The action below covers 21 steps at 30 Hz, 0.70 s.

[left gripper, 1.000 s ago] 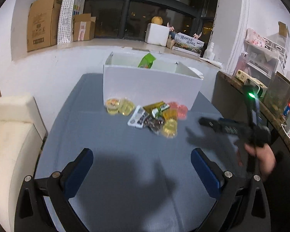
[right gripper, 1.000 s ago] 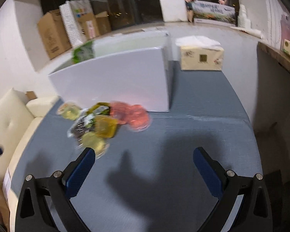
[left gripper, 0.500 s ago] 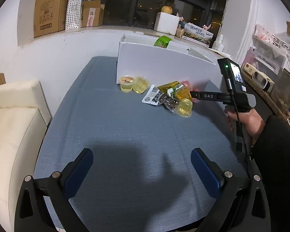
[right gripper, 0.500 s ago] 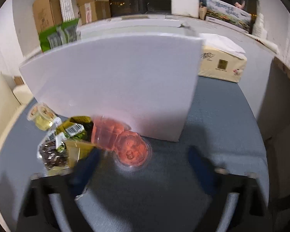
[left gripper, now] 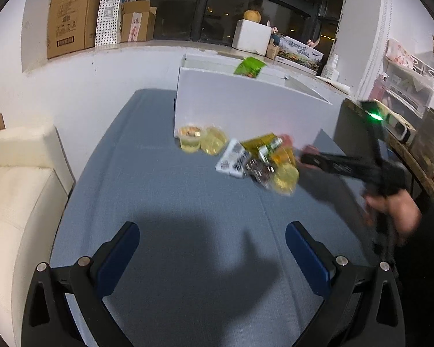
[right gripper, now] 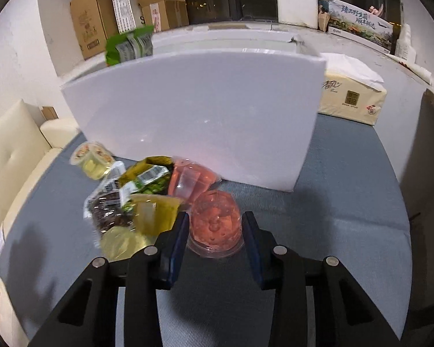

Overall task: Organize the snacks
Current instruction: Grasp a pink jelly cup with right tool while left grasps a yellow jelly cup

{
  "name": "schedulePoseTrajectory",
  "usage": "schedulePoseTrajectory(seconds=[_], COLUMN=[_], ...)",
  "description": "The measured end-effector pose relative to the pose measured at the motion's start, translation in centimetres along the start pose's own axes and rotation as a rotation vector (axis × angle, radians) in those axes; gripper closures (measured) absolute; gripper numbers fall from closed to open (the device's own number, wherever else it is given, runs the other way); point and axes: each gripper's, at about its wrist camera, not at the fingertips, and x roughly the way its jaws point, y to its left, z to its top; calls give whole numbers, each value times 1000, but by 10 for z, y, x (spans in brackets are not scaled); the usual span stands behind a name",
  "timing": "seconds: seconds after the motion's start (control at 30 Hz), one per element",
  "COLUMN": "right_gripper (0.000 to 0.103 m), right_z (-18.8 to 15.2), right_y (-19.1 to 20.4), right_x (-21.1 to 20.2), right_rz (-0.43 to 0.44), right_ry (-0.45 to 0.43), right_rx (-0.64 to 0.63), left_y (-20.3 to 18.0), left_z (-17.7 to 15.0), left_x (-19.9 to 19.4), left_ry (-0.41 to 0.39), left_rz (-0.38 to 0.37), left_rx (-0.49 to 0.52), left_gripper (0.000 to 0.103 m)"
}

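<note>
Two pink jelly cups: one upside down (right gripper: 215,225) between the pads of the right hand-held gripper (right gripper: 215,231), one on its side (right gripper: 191,183) just behind, touching the white box (right gripper: 193,110). The right jaws have just been closing and now sit against the inverted cup's sides, grasping it. Three yellow jelly cups show in the right view: one upright (right gripper: 94,159) by the box's left corner, two (right gripper: 154,212) in the heap, the nearest (right gripper: 121,243) blurred; the left view shows one more beside the upright one. Several flat foil packets (right gripper: 147,177), count unclear, overlapping. Cups are clear ribbed plastic; box is smooth foam-like board, a green bag (right gripper: 130,44) poking over its rim. One tissue pack (right gripper: 351,98) at the worktop's (right gripper: 332,219) far right edge. Left hand-held gripper (left gripper: 211,256) released, wide apart over bare grey cloth near the front edge. Right hand (left gripper: 396,211) motion-blurred.
</note>
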Motion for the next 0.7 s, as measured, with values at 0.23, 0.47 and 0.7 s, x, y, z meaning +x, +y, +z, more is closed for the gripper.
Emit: schedulePoseTrajectory(seconds=[0.23, 0.47, 0.7], right_gripper=[62, 62, 62], right_z=[-24, -41, -54], right_y=[10, 8, 1], right_x=[-49, -84, -96], right_rz=[65, 93, 105], right_ry=[-55, -97, -106], right_rx=[29, 49, 92], left_y=[11, 22, 31], left_z=[49, 80, 93], left_x=[62, 119, 140], left_ry=[11, 58, 68], left_rz=[80, 133, 111], left_rx=[17, 30, 32], left_gripper=[0, 1, 3])
